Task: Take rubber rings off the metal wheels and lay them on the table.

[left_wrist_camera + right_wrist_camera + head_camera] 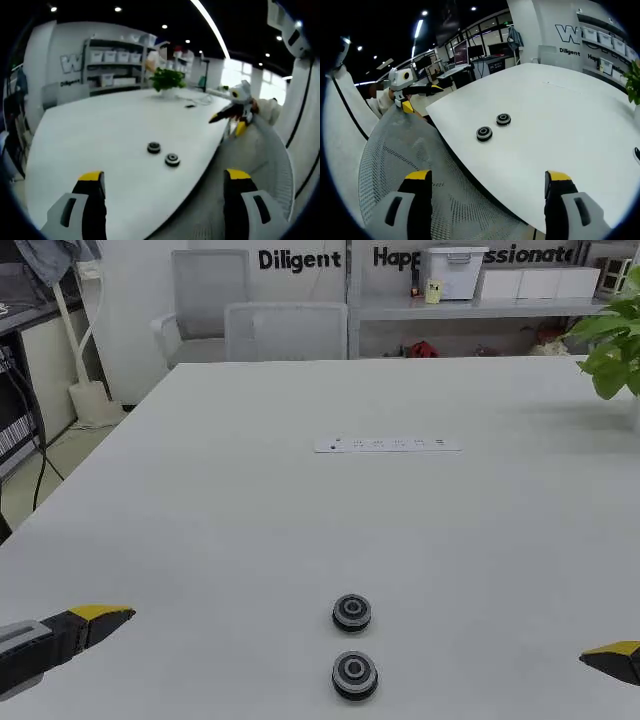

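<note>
Across most of the head view runs the surface [300, 500], pale grey, matt and flat. Nothing has been peeled off and laid on it, so I judge the task not yet begun, with everything left to do.

Your left gripper [164, 175] and right gripper [487, 175] come next in size. Each has its jaws spread wide with nothing between them, yellow tips on grey plastic bodies. In the head view they sit at the lower left and lower right corners, well apart from the work.

Between them, at the lower middle of that frame, lie the far wheel [352, 612] and the near wheel [355, 675]. They are near each other but not touching, flat with hubs up. Each is a small round disc with a pale metal centre.

Smallest are the rings [336, 681]: a dark, dull rubber band sits round each wheel's rim, looking soft against the metal.
</note>
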Available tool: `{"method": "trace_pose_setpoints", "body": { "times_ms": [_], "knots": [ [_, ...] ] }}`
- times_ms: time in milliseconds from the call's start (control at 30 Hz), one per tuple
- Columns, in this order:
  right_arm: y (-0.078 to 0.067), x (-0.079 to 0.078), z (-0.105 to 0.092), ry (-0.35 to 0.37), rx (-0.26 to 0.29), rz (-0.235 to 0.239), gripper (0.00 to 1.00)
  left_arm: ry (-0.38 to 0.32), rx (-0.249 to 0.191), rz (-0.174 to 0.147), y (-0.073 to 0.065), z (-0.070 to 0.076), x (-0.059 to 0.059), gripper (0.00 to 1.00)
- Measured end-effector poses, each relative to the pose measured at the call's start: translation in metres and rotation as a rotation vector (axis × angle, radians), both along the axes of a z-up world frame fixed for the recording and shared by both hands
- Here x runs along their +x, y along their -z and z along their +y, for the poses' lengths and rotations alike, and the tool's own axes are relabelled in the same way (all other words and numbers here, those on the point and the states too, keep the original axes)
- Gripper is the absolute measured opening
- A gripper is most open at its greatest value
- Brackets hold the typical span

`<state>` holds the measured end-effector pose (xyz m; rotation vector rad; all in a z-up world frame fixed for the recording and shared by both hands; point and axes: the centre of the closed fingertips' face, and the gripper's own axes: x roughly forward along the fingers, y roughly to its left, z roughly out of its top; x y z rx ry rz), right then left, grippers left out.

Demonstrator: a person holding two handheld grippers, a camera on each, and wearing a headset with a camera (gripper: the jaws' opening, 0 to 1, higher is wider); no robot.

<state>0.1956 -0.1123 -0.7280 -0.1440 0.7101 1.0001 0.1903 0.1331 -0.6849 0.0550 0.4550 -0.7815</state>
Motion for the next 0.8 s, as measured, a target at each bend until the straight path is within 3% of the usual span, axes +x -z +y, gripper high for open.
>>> {"method": "trace_pose_setpoints", "body": {
  "times_ms": [300,633,800],
  "knots": [
    [-0.0001,-0.0017,-0.0052,0.01,-0.003,-0.002,0.9,0.003,-0.001,-0.01,-0.0029,-0.0025,0.0007,1.0],
    [0.0019,-0.0016,-0.0056,0.009,-0.007,0.004,0.9,-0.002,-0.005,0.001,-0.0014,-0.0027,-0.0018,1.0],
    [0.0029,-0.001,-0.0052,0.012,-0.008,0.006,0.91,-0.004,-0.027,-0.003,-0.005,-0.0055,-0.002,1.0]
  ]
}}
